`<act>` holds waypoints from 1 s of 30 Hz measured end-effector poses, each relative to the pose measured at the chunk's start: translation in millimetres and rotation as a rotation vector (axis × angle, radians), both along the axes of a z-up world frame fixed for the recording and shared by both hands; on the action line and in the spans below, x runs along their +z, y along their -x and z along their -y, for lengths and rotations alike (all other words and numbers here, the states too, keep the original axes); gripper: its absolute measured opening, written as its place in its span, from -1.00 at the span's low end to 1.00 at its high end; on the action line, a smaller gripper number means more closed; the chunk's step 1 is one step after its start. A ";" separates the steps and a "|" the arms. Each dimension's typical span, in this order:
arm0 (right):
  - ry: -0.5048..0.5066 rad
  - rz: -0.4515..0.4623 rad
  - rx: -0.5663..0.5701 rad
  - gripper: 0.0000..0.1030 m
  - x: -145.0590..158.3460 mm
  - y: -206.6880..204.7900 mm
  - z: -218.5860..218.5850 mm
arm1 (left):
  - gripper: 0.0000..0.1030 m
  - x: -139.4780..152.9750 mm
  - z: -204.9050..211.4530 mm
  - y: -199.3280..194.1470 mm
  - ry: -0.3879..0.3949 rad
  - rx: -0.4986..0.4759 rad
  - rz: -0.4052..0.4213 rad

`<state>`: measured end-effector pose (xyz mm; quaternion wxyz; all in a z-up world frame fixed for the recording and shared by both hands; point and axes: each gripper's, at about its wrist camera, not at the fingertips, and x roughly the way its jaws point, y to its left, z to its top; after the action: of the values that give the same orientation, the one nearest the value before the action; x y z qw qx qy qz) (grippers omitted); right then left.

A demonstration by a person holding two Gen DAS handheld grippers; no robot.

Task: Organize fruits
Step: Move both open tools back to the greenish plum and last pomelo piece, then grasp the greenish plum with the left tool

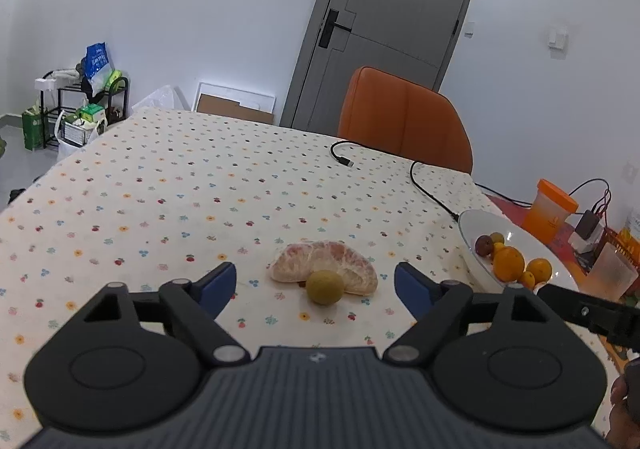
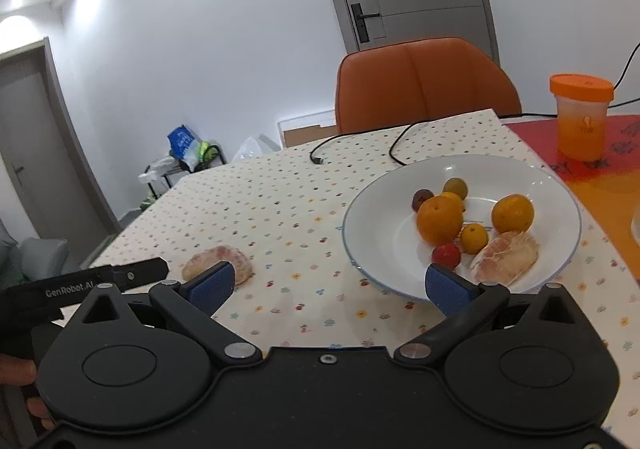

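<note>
My left tool stands wide apart over the counter, its blue pads on either side of a peeled pomelo segment and a small round green fruit that touches the segment's near side. Neither pad touches either fruit; nothing is gripped. Both fruits lie on the dotted cloth toward the near edge of the counter, well apart from the white plate at the right edge.

My right tool is also spread wide and holds nothing. Its right pad sits in front of the plate's near rim; its left pad overlaps the pomelo segment on the cloth. In the plate lie two oranges, a smaller orange citrus, a red fruit, a dark fruit, a greenish one and another peeled pomelo piece. An orange-lidded container stands beyond the plate toward the far right corner, and a black cable trails along the far edge.
</note>
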<state>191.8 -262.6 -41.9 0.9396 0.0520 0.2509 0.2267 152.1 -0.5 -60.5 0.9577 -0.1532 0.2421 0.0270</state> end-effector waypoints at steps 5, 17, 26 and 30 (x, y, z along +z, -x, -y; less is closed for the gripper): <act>0.024 0.011 0.011 0.94 0.3 -1.5 -2.0 | 0.33 -7.2 4.0 -8.9 0.015 -0.016 -0.017; 0.071 0.024 0.052 0.72 -1.6 -6.8 -16.5 | -0.04 -21.4 7.8 -30.5 0.035 -0.022 -0.064; 0.060 0.011 0.080 0.68 1.0 -13.3 -27.5 | -0.52 -26.4 2.4 -31.8 0.077 -0.001 -0.076; 0.068 0.007 0.105 0.65 0.0 -16.4 -39.8 | -0.52 -19.7 -11.1 -25.7 0.082 0.027 -0.053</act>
<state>208.1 -222.8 -41.9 0.9285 0.0059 0.2576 0.2673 177.8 10.6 -80.3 0.9434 -0.1946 0.2663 0.0343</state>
